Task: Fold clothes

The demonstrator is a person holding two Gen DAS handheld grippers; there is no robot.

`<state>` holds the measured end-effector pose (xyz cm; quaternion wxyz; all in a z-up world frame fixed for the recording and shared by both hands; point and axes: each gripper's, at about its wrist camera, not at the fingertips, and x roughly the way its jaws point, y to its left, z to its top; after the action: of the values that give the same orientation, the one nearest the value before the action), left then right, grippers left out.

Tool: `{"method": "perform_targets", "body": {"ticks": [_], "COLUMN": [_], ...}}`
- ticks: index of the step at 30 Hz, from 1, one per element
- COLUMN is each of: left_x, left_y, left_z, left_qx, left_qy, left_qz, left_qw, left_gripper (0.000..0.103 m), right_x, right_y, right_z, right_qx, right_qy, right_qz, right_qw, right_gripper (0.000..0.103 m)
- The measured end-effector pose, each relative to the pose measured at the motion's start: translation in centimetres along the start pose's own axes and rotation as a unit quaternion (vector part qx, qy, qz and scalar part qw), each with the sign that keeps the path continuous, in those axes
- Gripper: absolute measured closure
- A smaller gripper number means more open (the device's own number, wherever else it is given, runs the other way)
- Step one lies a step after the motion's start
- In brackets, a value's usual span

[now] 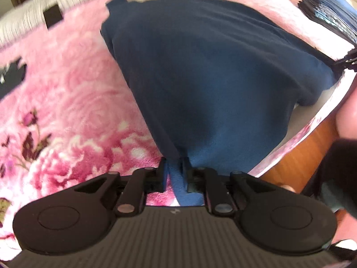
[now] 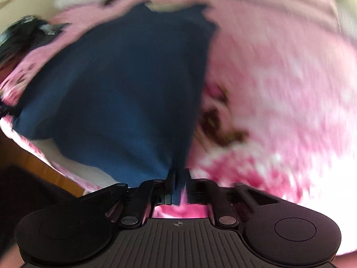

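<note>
A dark blue garment [image 1: 200,67] lies spread on a pink floral blanket [image 1: 67,89], its far end with a neck opening at the top. My left gripper [image 1: 175,163] is shut on the garment's near edge, which bunches between the fingers. In the right wrist view the same blue garment [image 2: 125,84] stretches away from my right gripper [image 2: 179,174], which is shut on another part of its near edge. Both near corners are lifted off the blanket [image 2: 279,89]. The right wrist view is blurred by motion.
A stack of dark folded items [image 1: 332,11] sits at the far right of the bed. A dark object [image 1: 11,78] lies at the left. The bed edge and wooden floor [image 1: 301,156] are at the right; the floor also shows in the right wrist view [image 2: 44,169].
</note>
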<state>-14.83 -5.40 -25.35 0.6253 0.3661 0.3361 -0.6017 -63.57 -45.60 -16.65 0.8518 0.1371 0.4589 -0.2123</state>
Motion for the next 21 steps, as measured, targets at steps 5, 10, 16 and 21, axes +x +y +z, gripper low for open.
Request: {"method": "perform_targets", "body": {"ticks": [5, 10, 16, 21], "left_x": [-0.6, -0.7, -1.3, -2.7], "left_y": [-0.6, -1.6, -3.0, -6.9], "left_z": [-2.5, -5.0, -6.5, -7.8], "left_qx": [0.006, 0.037, 0.078, 0.139], "left_qy": [-0.063, -0.130, -0.190, -0.201], "left_qz": [0.034, 0.058, 0.096, 0.101], "left_qw": [0.9974, 0.9891, 0.9740, 0.9646], "left_gripper": [0.077, 0.074, 0.073, 0.066], "right_x": [0.1, 2.7, 5.4, 5.8], "right_y": [5.0, 9.0, 9.7, 10.0], "right_z": [-2.1, -4.8, -5.7, -5.4], "right_qx": [-0.126, -0.265, -0.279, -0.234], "right_qy": [-0.111, -0.161, -0.202, -0.198], "right_qz": [-0.013, 0.001, -0.032, -0.103], "right_qw": [0.986, 0.951, 0.938, 0.946], "right_gripper": [0.042, 0.042, 0.042, 0.085]}}
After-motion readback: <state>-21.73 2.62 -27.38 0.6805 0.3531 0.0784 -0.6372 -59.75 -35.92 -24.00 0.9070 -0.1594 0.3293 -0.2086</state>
